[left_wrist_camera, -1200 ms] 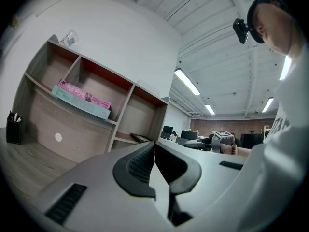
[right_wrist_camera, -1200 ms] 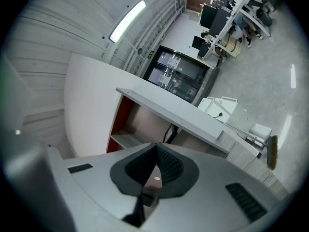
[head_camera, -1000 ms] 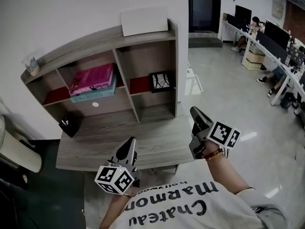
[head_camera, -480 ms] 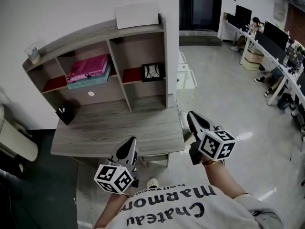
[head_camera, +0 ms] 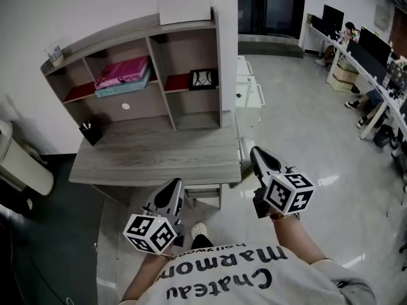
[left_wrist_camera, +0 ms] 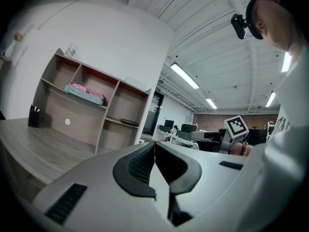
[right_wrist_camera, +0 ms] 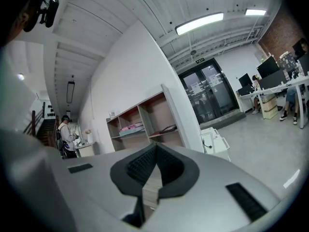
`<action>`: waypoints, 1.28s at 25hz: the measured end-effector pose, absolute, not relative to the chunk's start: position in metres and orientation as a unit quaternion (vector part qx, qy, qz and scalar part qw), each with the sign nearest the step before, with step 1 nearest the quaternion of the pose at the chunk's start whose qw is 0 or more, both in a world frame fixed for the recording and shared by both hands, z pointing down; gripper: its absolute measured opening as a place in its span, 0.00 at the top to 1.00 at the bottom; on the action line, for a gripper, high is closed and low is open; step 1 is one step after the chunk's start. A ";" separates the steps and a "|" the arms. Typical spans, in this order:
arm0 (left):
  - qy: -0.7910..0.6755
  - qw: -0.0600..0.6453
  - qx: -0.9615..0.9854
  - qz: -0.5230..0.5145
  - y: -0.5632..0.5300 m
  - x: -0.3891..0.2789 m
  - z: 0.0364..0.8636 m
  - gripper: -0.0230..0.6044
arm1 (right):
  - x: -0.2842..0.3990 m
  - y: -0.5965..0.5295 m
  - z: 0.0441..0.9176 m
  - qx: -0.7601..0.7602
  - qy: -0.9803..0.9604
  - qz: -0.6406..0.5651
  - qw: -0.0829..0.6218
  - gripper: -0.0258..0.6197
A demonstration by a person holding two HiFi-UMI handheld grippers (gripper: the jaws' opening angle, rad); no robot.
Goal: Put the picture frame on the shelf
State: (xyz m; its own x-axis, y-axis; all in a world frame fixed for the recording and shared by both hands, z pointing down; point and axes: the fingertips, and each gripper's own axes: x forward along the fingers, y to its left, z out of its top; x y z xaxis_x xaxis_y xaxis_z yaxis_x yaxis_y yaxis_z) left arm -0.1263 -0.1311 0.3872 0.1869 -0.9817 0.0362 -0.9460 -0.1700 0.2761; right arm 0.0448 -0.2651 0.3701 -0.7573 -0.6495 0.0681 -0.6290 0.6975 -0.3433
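The black picture frame (head_camera: 203, 79) stands on the red shelf board in the right compartment of the grey wooden shelf unit (head_camera: 219, 56) at the back of the desk (head_camera: 152, 164). In the right gripper view the frame (right_wrist_camera: 169, 128) shows small and far off. My left gripper (head_camera: 174, 185) hangs in front of the desk's near edge, shut with nothing in it; in its own view the jaws (left_wrist_camera: 154, 144) meet. My right gripper (head_camera: 255, 152) is beside the desk's right front corner, over the floor, also shut and empty (right_wrist_camera: 155, 147).
Pink and teal books (head_camera: 122, 75) lie in the middle compartment. A black pen holder (head_camera: 91, 132) stands at the desk's left. A white board (head_camera: 184, 9) and a glass (head_camera: 56, 53) sit on top. White drawers (head_camera: 248, 95) stand right of the desk; office desks (head_camera: 365, 56) lie far right.
The view has pulled back from the desk. Both grippers, earlier over the desk's front edge, are now off it and over the floor, still shut.
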 end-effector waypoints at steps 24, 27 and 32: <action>-0.647 0.114 0.751 -0.069 -0.061 -0.075 0.403 0.94 | 0.087 -0.205 0.402 -0.334 0.926 -0.173 -0.004 0.95; -0.648 0.116 0.750 -0.069 -0.060 -0.073 0.404 0.94 | 0.086 -0.204 0.403 -0.330 0.927 -0.176 -0.007 0.95; -0.653 0.115 0.746 -0.059 -0.059 -0.074 0.409 0.94 | 0.080 -0.202 0.407 -0.320 0.930 -0.181 -0.012 0.95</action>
